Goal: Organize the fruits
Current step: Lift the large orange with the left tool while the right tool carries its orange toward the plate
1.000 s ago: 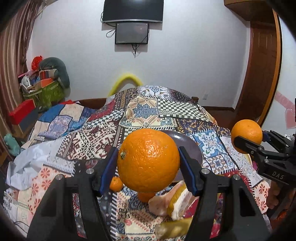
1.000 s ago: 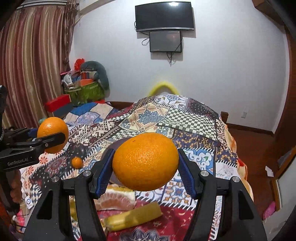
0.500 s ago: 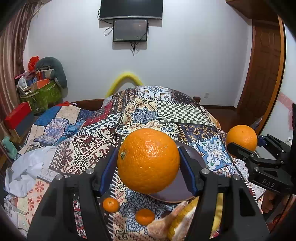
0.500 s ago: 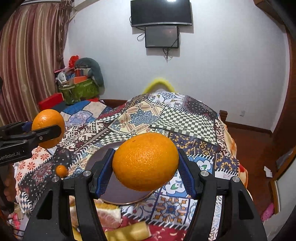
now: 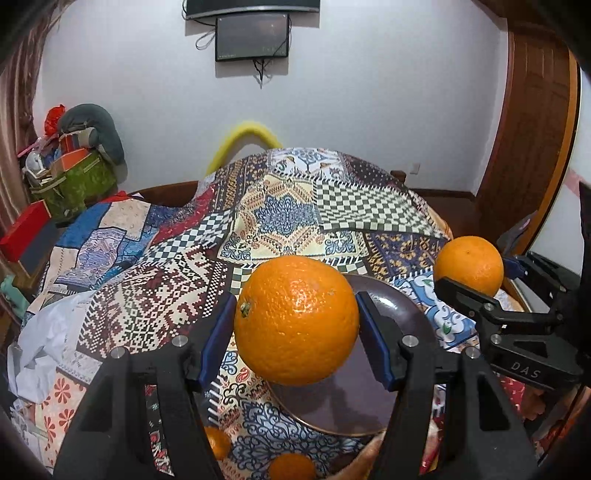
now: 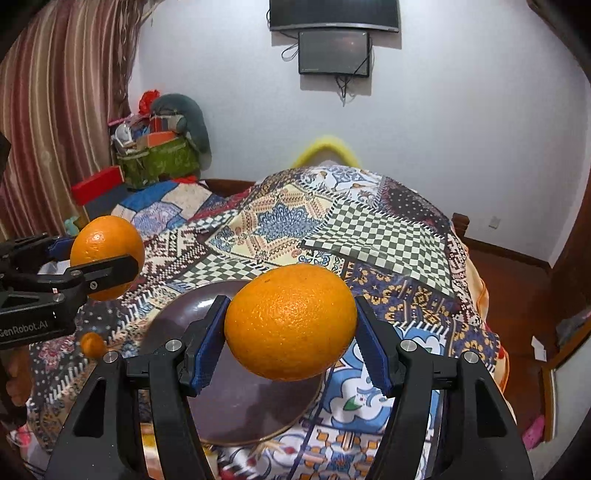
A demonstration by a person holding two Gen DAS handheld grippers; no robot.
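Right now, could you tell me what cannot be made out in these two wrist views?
- Left wrist view: the left orange in the left gripper hides part of the dark plate.
- Left wrist view: a small orange is cut off by the bottom edge.
- Right wrist view: the right orange in the right gripper hides the plate's far right side.

We are looking forward and down from both wrists, close over the same dark plate (image 5: 399,398) and patchwork cloth (image 6: 280,221).

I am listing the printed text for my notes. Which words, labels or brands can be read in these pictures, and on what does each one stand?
"DAS": on the side of the right hand-held gripper, seen from the left camera.
"GenRobot.AI": on the side of the left hand-held gripper, seen from the right camera.
Small marks on the wall screen: too small to read.
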